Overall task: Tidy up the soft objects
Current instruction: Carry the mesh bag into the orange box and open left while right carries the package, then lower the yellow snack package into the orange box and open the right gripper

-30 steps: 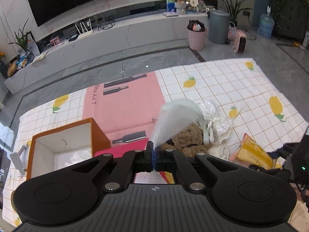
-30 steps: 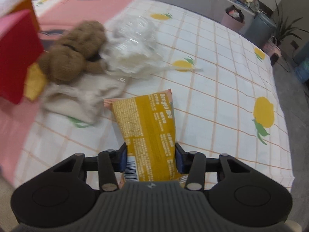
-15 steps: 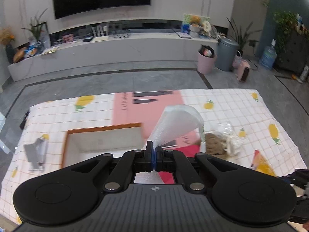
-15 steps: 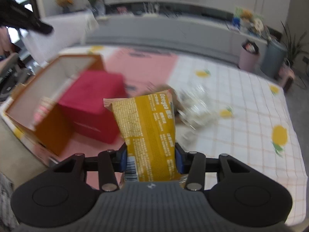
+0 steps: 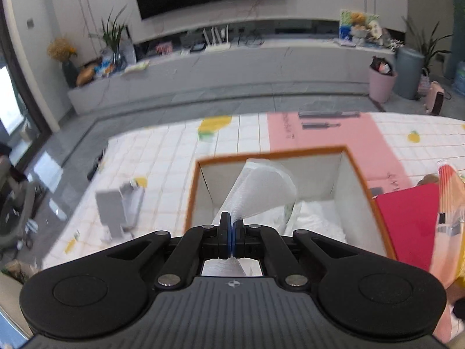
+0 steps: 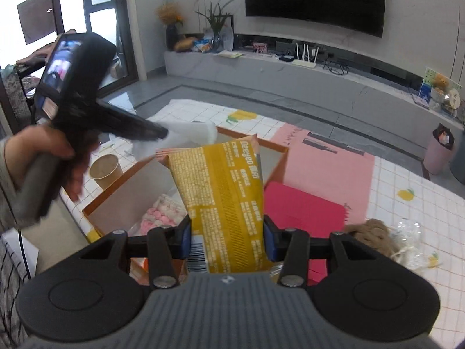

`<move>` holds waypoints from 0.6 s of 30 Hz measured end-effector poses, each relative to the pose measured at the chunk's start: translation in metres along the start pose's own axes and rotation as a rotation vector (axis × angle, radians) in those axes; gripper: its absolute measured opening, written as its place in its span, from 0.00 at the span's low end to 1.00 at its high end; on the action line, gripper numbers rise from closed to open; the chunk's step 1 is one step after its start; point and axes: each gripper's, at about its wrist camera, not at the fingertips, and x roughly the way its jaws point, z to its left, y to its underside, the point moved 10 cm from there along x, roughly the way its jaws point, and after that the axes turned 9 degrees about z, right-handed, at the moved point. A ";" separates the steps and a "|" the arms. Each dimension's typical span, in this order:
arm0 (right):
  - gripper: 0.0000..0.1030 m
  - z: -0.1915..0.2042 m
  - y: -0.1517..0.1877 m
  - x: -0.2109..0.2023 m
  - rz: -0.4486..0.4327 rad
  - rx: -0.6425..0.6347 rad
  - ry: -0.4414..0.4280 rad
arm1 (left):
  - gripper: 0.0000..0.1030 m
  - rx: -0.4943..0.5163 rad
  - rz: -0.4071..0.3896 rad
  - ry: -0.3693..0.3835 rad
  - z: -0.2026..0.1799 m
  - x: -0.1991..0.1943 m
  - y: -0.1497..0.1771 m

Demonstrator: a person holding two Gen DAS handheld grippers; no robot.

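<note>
Currently, working left to right across the tablecloth (image 5: 162, 157). One paper cup (image 6: 105, 171) stands at the near-left edge, just beside the box. One grey folded item (image 5: 116, 212) lies on the cloth left of the box; too blurred to identify.

My left gripper (image 5: 231, 232) has its jaws fully closed, pinching one white tissue pack (image 5: 261, 192) by its edge. The pack fans out above the open mouth of one orange-rimmed box (image 5: 290, 153). Box contents as far as visible: white soft material in the left wrist view, one pink-and-white knitted piece (image 6: 161, 213) in the right wrist view.

My right gripper (image 6: 228, 240) is about half spread, its two pads clamped on the sides of one yellow snack packet (image 6: 226, 197), held in the air over the box's near-right corner.

Right of the box: one red lid or folder (image 6: 305, 212) touching the box wall, then one brown plush toy (image 6: 369, 229), then one clear plastic bag (image 6: 412, 232), both on the cloth. Two grippers, two items held.
</note>
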 end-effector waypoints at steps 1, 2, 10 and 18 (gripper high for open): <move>0.45 0.004 -0.002 0.006 0.001 -0.007 0.008 | 0.01 -0.007 0.006 -0.008 -0.001 0.006 0.002; 0.45 0.008 -0.004 0.011 0.006 -0.021 0.012 | 0.01 -0.005 0.003 -0.021 -0.001 0.010 0.004; 0.45 0.006 -0.001 0.031 0.075 -0.016 0.024 | 0.92 -0.042 0.047 0.087 -0.003 0.035 0.017; 0.45 0.000 0.001 0.031 0.081 0.036 0.042 | 0.89 -0.381 0.038 0.335 0.043 -0.013 0.041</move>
